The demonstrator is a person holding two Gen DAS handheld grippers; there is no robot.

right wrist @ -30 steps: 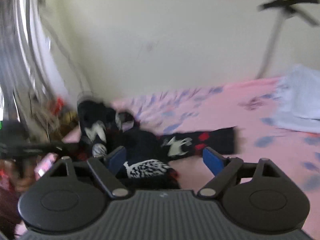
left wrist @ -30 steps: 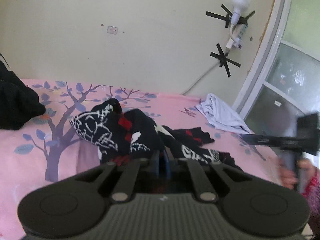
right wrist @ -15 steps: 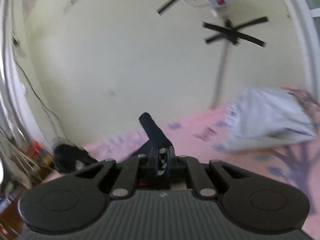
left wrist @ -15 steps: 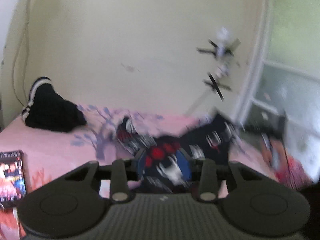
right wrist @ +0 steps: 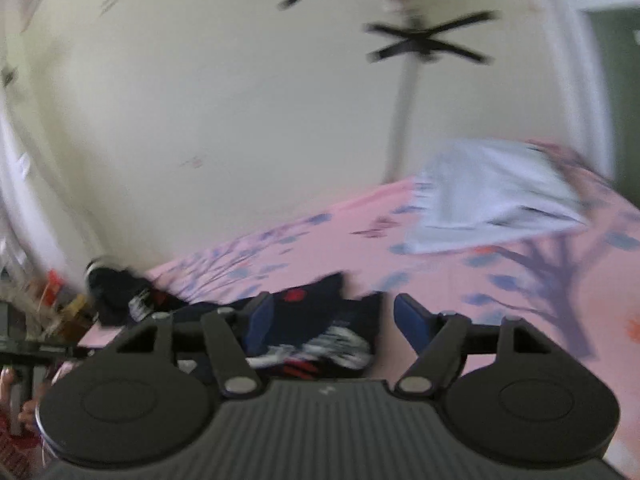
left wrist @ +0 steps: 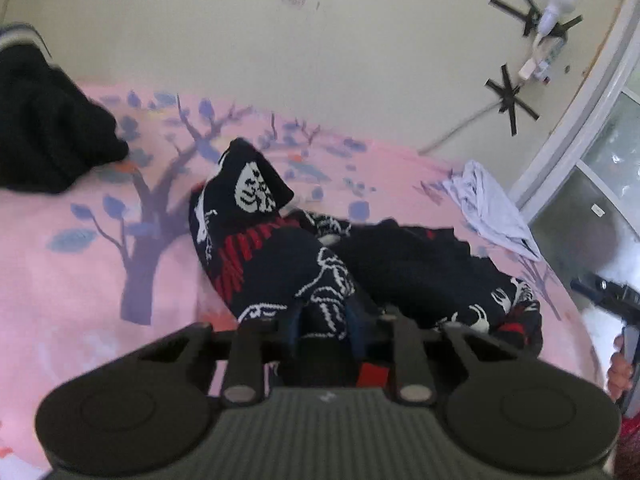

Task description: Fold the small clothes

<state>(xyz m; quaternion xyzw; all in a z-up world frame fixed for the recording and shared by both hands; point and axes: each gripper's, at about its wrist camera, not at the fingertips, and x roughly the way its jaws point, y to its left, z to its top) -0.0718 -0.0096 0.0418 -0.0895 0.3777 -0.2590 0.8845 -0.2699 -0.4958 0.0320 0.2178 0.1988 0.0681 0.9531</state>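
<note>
The dark patterned garment (left wrist: 304,256), black w/ white skeleton print and red stripes, lies crumpled on the pink bed sheet (left wrist: 80,280), roughly mid-bed in the left wrist view. One part stands up at the far end showing a white skull; the rest sprawls toward the near right. A fold of it sits between the blue pads of the left tongs (left wrist: 324,320), which are nearly together and closing on the cloth; pads look to be touching it.

In the right wrist view the same garment (right wrist: 320,320) lies just in front of and between the fingers of the right tongs (right wrist: 332,316). Those are spread wide and opening, pads apart from the fabric, nothing pinched. View is blurred, so finer detail can't be told.

Further out: a pale lavender cloth (left wrist: 492,208) lies bunched at the far right of the bed near the window frame, well apart from the dark garment. A black knit item (left wrist: 44,128) w/ a striped cuff sits at the far left. The sheet has a purple tree and blue leaves printed on it. On the wall (left wrist: 360,40) behind, black tape crosses hold a white cable and bulb.
</note>
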